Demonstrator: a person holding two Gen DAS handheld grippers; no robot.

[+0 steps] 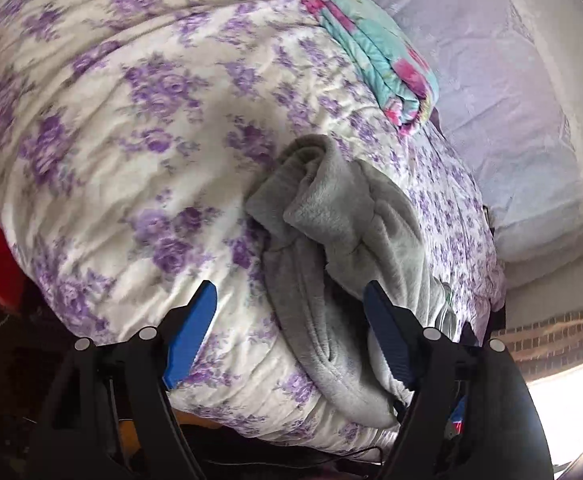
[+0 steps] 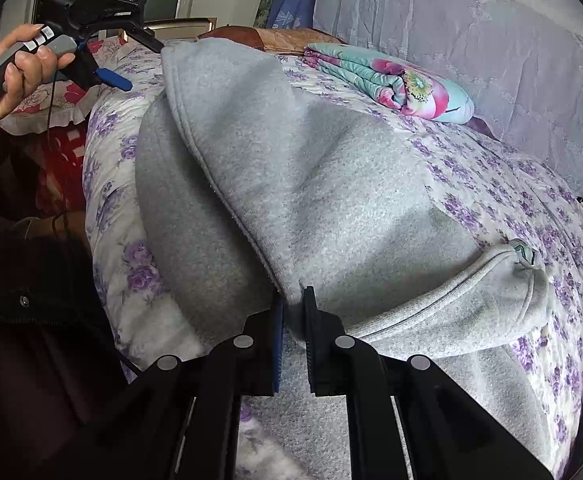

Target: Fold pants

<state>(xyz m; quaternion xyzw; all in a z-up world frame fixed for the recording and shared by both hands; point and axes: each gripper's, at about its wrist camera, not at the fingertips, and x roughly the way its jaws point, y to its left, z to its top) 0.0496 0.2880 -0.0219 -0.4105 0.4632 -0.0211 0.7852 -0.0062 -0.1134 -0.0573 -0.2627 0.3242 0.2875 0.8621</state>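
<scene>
Grey fleece pants [image 2: 311, 184] lie partly folded on a white quilt with purple flowers [image 2: 531, 208]. My right gripper [image 2: 293, 300] is shut on a fold of the pants at their near edge and holds it slightly raised. In the left wrist view the pants [image 1: 331, 240] are a bunched grey heap on the quilt [image 1: 131, 120]. My left gripper [image 1: 289, 294] is open, held above the quilt, its right finger over the grey cloth. The left gripper also shows in the right wrist view [image 2: 131, 64], held in a hand at the far end of the pants.
A folded turquoise and pink floral blanket [image 2: 403, 80] lies on the quilt's far side, also in the left wrist view [image 1: 375, 52]. A pale lavender bedspread [image 2: 471, 28] rises behind it. A red and white pillow [image 2: 63, 96] lies at the left.
</scene>
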